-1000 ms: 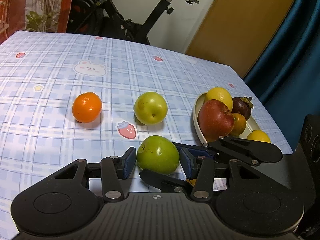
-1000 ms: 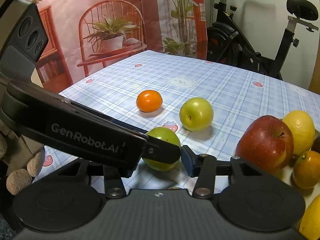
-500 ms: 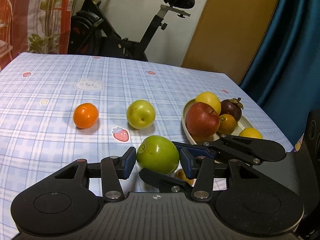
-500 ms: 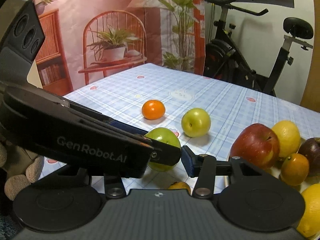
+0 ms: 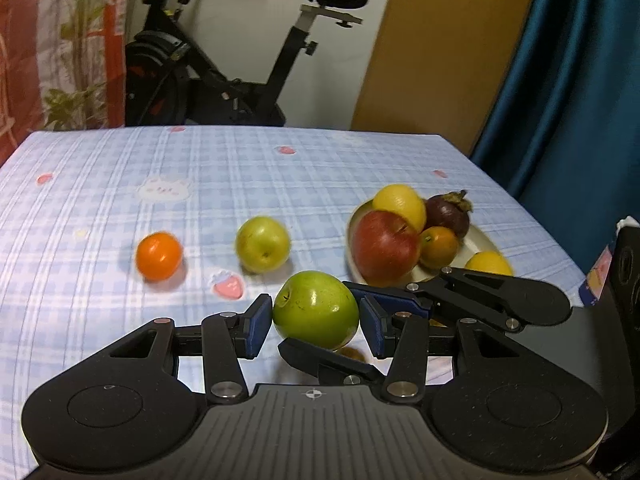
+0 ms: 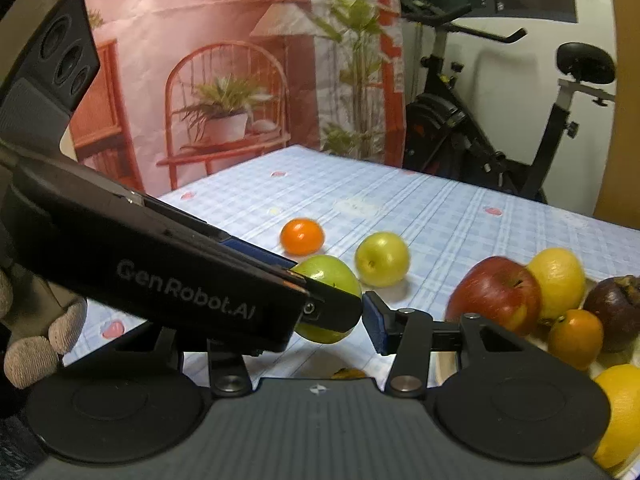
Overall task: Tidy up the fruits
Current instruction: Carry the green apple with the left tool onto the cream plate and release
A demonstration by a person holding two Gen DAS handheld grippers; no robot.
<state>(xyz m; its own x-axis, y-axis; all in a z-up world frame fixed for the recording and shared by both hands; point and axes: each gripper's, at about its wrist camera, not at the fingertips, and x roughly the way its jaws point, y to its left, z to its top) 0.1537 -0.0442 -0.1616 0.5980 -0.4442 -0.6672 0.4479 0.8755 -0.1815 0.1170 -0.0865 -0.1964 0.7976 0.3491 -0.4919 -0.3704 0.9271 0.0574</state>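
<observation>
A: What's blocked? The left gripper (image 6: 320,300), "GenRobot.AI" printed along its side, covers half the green apple (image 5: 316,310) it's pinching above the table (image 5: 100,200).

B: Yep. The right gripper (image 6: 340,312) is spread around that same apple, left finger hidden. The plate (image 5: 478,240) of fruit sits further right, mostly buried.
</observation>
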